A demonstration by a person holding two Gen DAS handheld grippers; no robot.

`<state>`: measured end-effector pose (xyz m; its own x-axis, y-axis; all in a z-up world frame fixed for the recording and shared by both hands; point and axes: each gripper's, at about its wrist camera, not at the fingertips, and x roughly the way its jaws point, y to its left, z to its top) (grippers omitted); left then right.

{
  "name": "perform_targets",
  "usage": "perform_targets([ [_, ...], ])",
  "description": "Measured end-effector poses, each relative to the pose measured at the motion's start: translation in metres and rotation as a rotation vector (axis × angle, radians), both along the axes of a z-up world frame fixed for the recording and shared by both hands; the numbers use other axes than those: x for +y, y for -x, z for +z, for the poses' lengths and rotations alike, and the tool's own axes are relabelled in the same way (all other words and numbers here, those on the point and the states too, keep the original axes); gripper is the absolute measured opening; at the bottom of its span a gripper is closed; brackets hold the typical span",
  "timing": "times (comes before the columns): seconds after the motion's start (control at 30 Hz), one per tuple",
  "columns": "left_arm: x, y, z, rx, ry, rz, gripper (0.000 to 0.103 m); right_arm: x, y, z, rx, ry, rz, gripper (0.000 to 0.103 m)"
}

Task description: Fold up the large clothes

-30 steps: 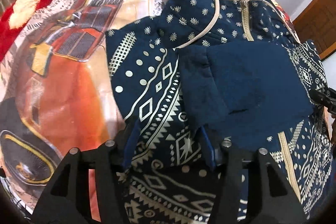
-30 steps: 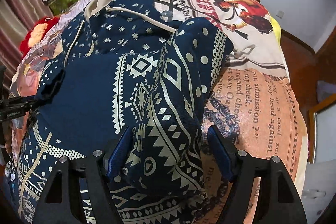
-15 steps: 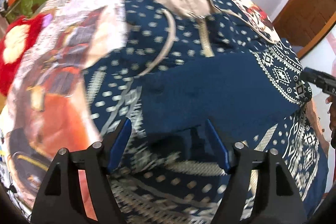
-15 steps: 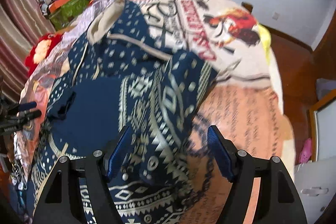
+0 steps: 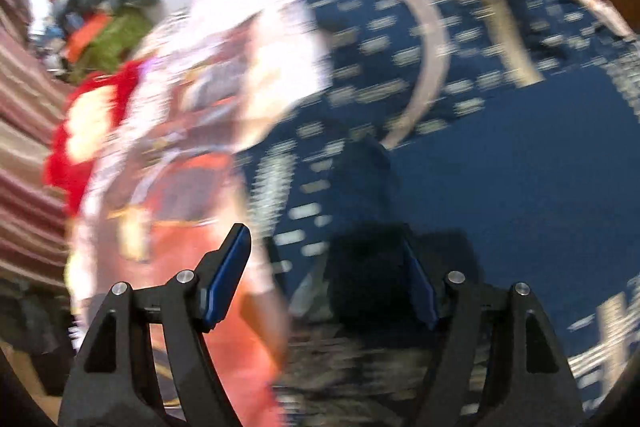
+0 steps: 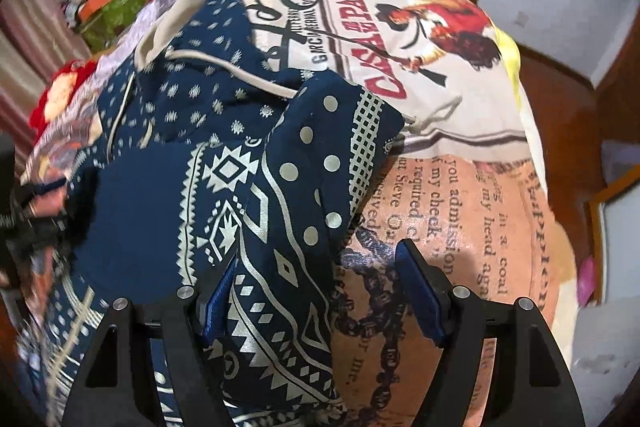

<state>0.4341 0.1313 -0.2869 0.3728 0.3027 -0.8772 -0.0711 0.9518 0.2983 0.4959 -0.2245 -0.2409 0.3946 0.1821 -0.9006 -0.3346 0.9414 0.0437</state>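
Hand-held gripper (image 5: 324, 279), left, swinging away wide and empty; right (image 6: 316, 291) hovering wide, sleeve (image 6: 320, 163) at 12 now folded across hoodie (image 6: 152, 211).

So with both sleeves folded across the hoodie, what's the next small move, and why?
Probably lower the right gripper and close on the hoodie near its bottom hem: both grippers are open and empty, the sleeve lies folded across the body, and the left gripper is blurred.
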Motion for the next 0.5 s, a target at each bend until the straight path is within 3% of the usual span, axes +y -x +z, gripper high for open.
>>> perform_targets([
  [0.17, 0.049, 0.018, -0.006, 0.029, -0.014, 0.084, 0.072, -0.001, 0.007, 0.002, -0.036, 0.04, 0.029, 0.073],
  [0.33, 0.07, 0.035, -0.002, 0.023, 0.01, 0.102, 0.072, -0.015, 0.014, 0.012, -0.052, 0.04, 0.022, 0.073],
  [0.5, 0.062, 0.035, 0.028, -0.056, 0.106, 0.085, 0.072, -0.03, 0.017, 0.028, -0.04, 0.018, -0.027, 0.073],
])
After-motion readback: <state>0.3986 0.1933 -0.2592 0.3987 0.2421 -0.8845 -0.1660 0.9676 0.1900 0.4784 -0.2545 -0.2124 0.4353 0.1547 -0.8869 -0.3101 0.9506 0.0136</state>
